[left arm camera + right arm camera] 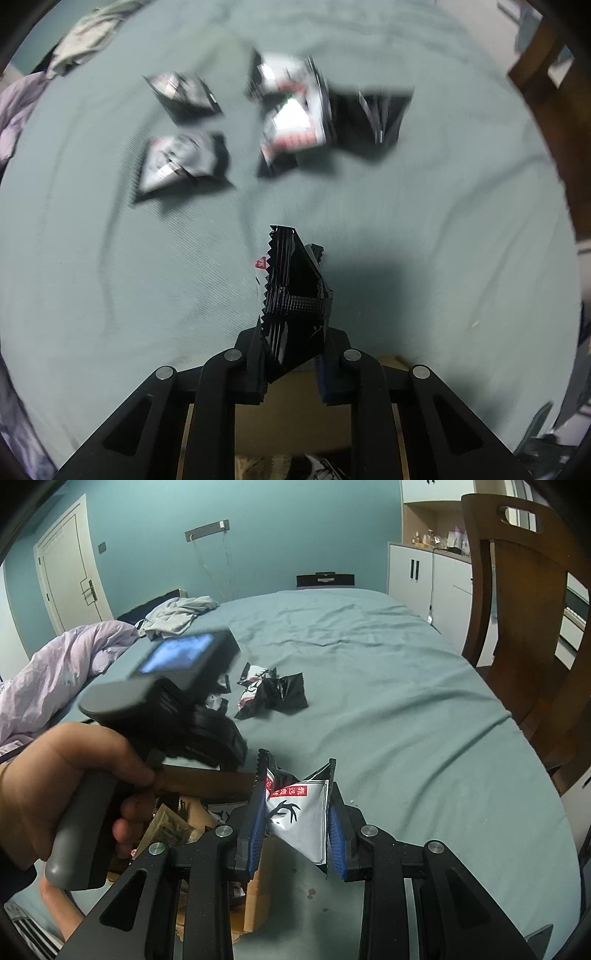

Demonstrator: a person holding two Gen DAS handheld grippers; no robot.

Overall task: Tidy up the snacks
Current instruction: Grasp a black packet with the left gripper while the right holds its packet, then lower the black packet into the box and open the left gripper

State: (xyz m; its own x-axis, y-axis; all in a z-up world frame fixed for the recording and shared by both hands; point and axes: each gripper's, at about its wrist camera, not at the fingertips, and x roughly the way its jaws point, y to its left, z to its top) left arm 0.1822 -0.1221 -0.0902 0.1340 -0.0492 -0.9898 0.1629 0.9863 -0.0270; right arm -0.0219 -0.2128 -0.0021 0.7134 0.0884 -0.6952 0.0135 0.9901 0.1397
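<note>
- The left gripper (291, 354) is clamped on a black snack packet (293, 291), which stands up between its fingers above the bed (110, 277)
- The right gripper (297, 834) is clamped on a white snack packet (303, 812) with red print and a black antler mark; the blue pads (258, 823) press its two sides
- A cardboard box (258, 886) sits just under and left of the right gripper, at the near edge of the bed, with a brown packet (168, 823) and other wrappers inside
- A loose pile of snack packets (269, 692) lies on the bed beyond the box, well apart from both grippers; in the left wrist view it is blurred, showing about five packets in two groups
- Between the box and the pile the teal sheet is bare and only lightly creased
- The person's left hand (70, 782) and the left gripper's body stand left of the box, partly hiding the pile from the right wrist view
- A wooden chair (524, 635) stands against the bed's right edge, beyond the box
- A lilac quilt (55, 675) and grey clothes (177, 614) lie far left of the pile
- White cabinets (424, 576) stand past the bed's far right corner
</note>
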